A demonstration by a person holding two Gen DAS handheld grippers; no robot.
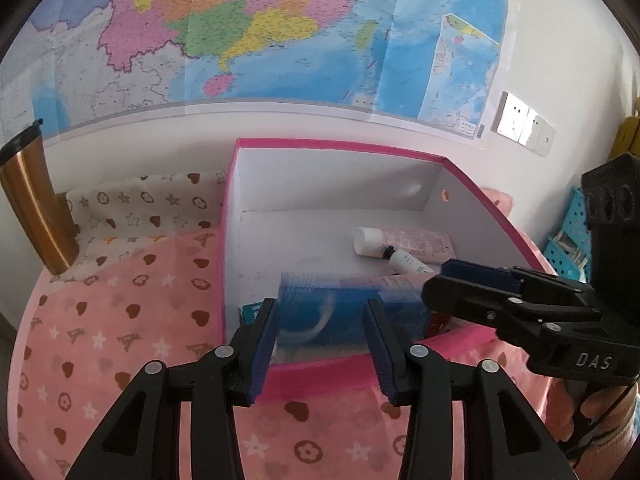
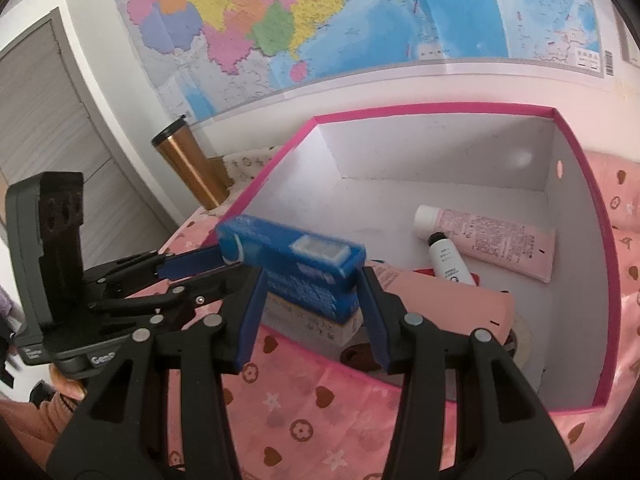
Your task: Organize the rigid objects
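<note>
A blue carton [image 1: 328,312] hangs blurred over the near edge of the pink-rimmed white box [image 1: 340,148]. In the right wrist view the blue carton [image 2: 292,264] sits between the fingers of both grippers. My left gripper [image 1: 320,344] stands open around it, pads a little apart from its sides. My right gripper [image 2: 312,320] is open below and around the carton; in the left wrist view it [image 1: 472,280] reaches in from the right. Inside the box lie a pink tube [image 2: 488,236], a small white bottle [image 2: 448,260] and a pink flat pack [image 2: 440,304].
A copper tumbler [image 1: 36,208] stands at the left by the wall. The box [image 2: 592,216] rests on a pink patterned cloth [image 1: 120,320]. A map [image 1: 260,28] covers the wall. A blue basket [image 1: 572,240] is at far right.
</note>
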